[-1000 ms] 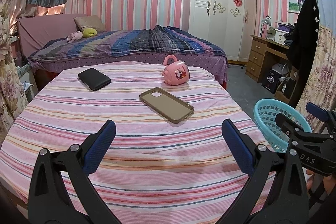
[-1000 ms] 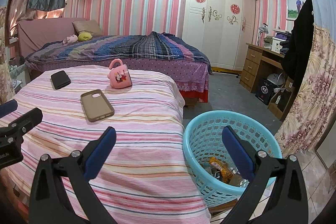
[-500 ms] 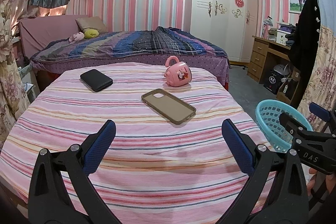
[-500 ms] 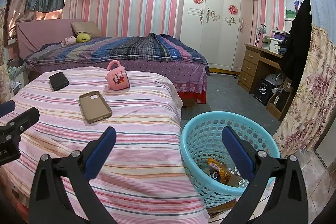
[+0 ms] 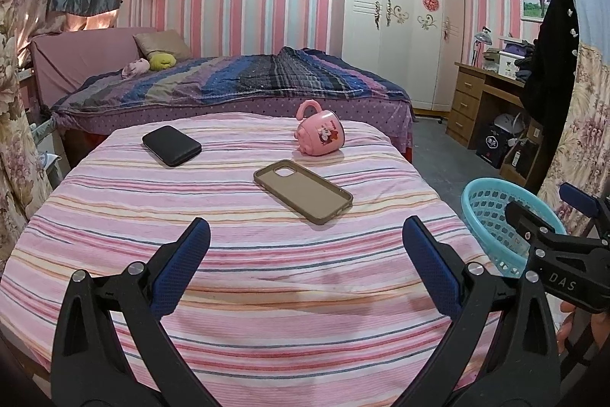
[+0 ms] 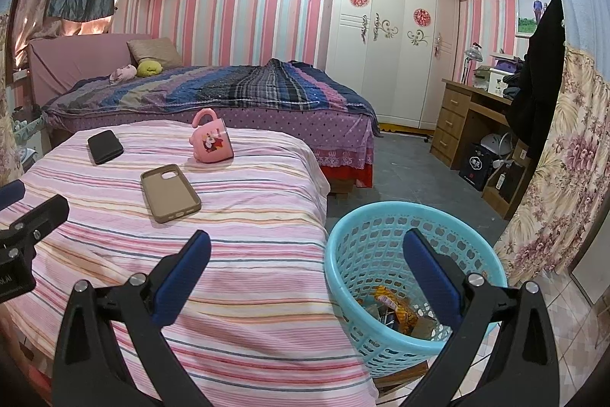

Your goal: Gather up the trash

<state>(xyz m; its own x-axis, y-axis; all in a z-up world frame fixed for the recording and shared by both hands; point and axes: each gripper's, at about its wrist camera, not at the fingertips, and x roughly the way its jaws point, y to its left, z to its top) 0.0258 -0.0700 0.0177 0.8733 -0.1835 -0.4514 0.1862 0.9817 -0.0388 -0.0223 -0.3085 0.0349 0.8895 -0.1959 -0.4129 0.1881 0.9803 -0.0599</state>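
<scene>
Both pairs of blue-padded fingers stand spread wide with nothing between them: the left gripper (image 5: 305, 262) hangs over the striped pink bedspread (image 5: 244, 277), the right gripper (image 6: 307, 264) straddles its edge and the turquoise basket (image 6: 354, 246). That lattice-walled basket sits on the floor under the right finger (image 6: 431, 277), its bottom holding crumpled orange and dark wrappers (image 6: 396, 308). Beyond the left gripper's fingertips lie a tan phone case (image 5: 303, 189), farther off a black pouch (image 5: 171, 144) and a tipped pink mug (image 5: 320, 134).
</scene>
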